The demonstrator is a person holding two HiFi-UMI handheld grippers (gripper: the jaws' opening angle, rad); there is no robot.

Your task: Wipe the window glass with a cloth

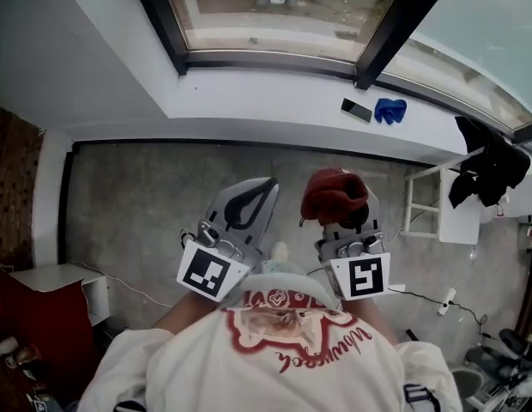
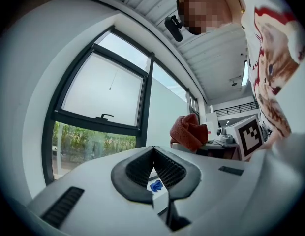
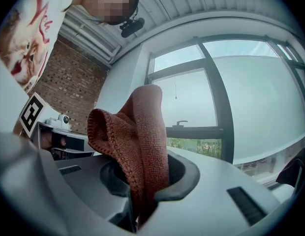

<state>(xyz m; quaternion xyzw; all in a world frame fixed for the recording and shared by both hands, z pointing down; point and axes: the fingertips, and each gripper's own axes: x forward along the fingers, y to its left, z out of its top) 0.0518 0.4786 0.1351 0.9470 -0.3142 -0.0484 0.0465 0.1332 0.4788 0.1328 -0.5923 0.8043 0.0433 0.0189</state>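
The window glass sits in a dark frame above a white sill at the top of the head view; it also fills the left gripper view and the right gripper view. My right gripper is shut on a bunched rust-red cloth, which stands up out of its jaws and hides the fingertips. My left gripper is shut with its tips touching and holds nothing. Both grippers hang side by side over the floor, short of the sill.
A dark phone and a crumpled blue item lie on the sill at the right. A white stand with dark clothing on it is at the right. A red cabinet stands at the left. The window handle is level.
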